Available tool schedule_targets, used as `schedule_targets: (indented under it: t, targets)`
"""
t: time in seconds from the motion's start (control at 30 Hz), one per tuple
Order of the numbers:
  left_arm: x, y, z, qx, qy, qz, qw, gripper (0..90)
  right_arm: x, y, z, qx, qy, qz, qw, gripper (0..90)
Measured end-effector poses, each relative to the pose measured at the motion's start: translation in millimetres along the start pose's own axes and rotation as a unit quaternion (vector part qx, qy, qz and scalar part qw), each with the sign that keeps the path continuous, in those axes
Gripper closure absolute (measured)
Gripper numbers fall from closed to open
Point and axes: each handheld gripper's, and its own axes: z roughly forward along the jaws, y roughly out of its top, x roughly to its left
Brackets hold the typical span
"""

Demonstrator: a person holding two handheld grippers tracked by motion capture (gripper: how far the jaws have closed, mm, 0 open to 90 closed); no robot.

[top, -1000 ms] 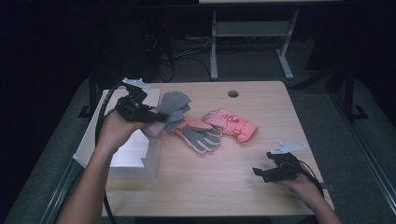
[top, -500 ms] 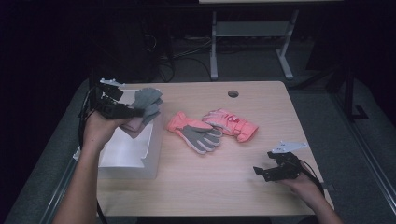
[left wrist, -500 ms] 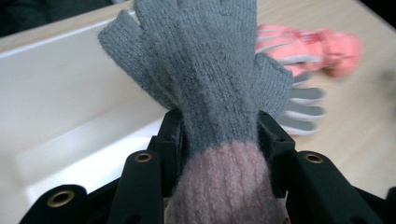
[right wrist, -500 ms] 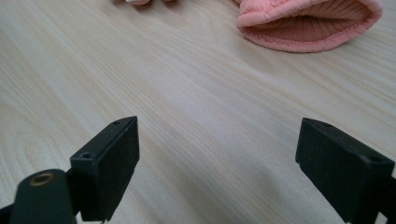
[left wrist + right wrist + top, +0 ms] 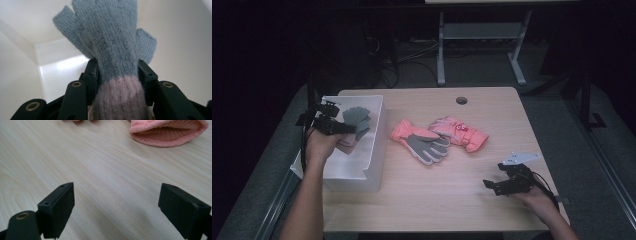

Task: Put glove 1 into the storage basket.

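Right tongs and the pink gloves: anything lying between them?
No. In the right gripper view, bare table runs from the open right tongs to the pink glove's cuff.

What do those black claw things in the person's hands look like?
Both are black, each with two blocky jaws that have small screw holes and brass-coloured rivets. The right gripper carries a grey three-cornered plate on top and trails a black cable. The left gripper looks just as dark. The forearms show no sleeves.

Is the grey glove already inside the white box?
Inside, but held: the left gripper clamps the grey glove between the white box walls.
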Motion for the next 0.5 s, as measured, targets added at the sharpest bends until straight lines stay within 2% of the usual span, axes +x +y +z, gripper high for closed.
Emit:
schedule_targets:
  t: [0.07,0.17,0.27,0.37,0.5]
  targets:
    - [4.0,-2.1,6.6,0.008,0.006,-0.006,0.9999,59.3,-0.8,-0.9,-0.9,0.000,0.001,-0.002,1.0000,13.3]
    - [7.4,-5.4,16.2,0.023,0.023,0.004,0.9995,59.2,-1.2,-1.3,-2.3,-0.002,0.000,0.002,1.0000,13.3]
    - [8.9,-9.6,23.9,0.037,0.028,0.007,0.9989,59.0,-1.5,-0.8,-1.2,0.001,0.001,-0.002,1.0000,13.3]
    - [12.6,-16.2,31.0,0.045,0.024,-0.005,0.9987,58.8,0.1,-1.5,-0.6,0.004,0.007,0.002,1.0000,13.5]
    - [17.6,-23.2,40.2,0.063,0.033,-0.005,0.9974,58.0,-0.8,-2.4,-1.3,0.003,0.007,-0.001,1.0000,13.5]
